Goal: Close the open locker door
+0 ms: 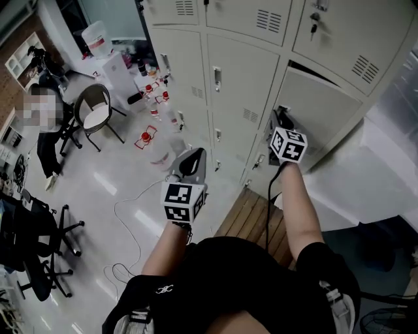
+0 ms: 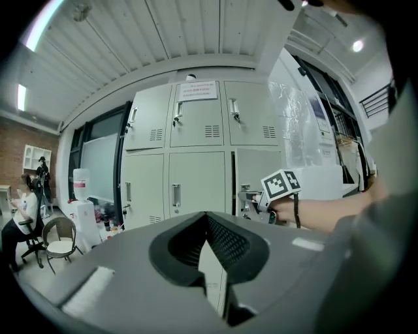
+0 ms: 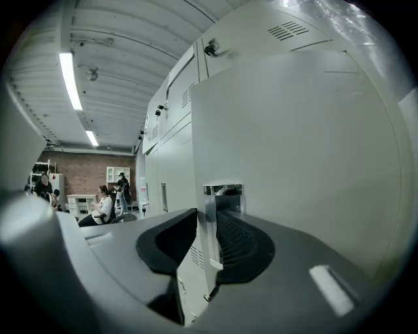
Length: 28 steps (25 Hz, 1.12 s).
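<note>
Right gripper view showed the right gripper (image 3: 208, 212) with its 2 jaws closed round the free edge of the locker door (image 3: 294, 163), gripping it at the metal handle plate (image 3: 222, 190), which filled the gap between them. The pale door panel filled the right half of that view. In the left gripper view the left gripper (image 2: 206, 218) had its jaw tips together with nothing between them. Only a thin slit lower down showed a closed locker face beyond. It was held in the air, well apart from the door, pointing at the bank of lockers (image 2: 196, 156). The person's right forearm (image 2: 326, 212) reached across toward the right-hand column. From the head view the open door stood ajar in the right column of the bank, with a dark gap along its top edge and its handle side swung out toward the person. Other doors in the bank sat flush, and a key (image 1: 317, 19) hung from a lock in the row above. A wooden floor board (image 1: 251, 222) lay at the foot of the lockers. A white cable (image 1: 130, 222) snaked over the glossy floor (image 1: 85, 196). Farther left stood a round-backed chair (image 1: 96, 111), some red-capped bottles (image 1: 157, 91) and a seated person (image 1: 46, 137).
</note>
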### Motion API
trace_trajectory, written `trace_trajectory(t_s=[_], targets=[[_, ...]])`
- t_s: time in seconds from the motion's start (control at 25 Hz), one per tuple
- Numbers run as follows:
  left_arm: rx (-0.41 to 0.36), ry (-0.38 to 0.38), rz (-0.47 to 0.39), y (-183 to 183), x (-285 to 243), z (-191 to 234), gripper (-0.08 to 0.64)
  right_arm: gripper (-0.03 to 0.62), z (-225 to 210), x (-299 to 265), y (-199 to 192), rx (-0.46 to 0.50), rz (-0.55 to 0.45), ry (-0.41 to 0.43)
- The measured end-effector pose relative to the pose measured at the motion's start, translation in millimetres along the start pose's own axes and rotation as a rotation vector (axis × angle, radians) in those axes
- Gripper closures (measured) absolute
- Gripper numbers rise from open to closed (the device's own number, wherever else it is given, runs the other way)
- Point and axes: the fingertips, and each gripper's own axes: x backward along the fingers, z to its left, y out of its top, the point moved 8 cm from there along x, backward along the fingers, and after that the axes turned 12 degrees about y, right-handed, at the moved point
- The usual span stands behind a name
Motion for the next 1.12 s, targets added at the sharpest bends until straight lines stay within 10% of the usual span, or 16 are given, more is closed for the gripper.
trace_trajectory(t_s=[1.12], targets=[[0.018, 0.065, 0.015, -10, 21, 21, 0.560, 0.511, -23, -28, 8, 0.022, 0.005, -0.285]])
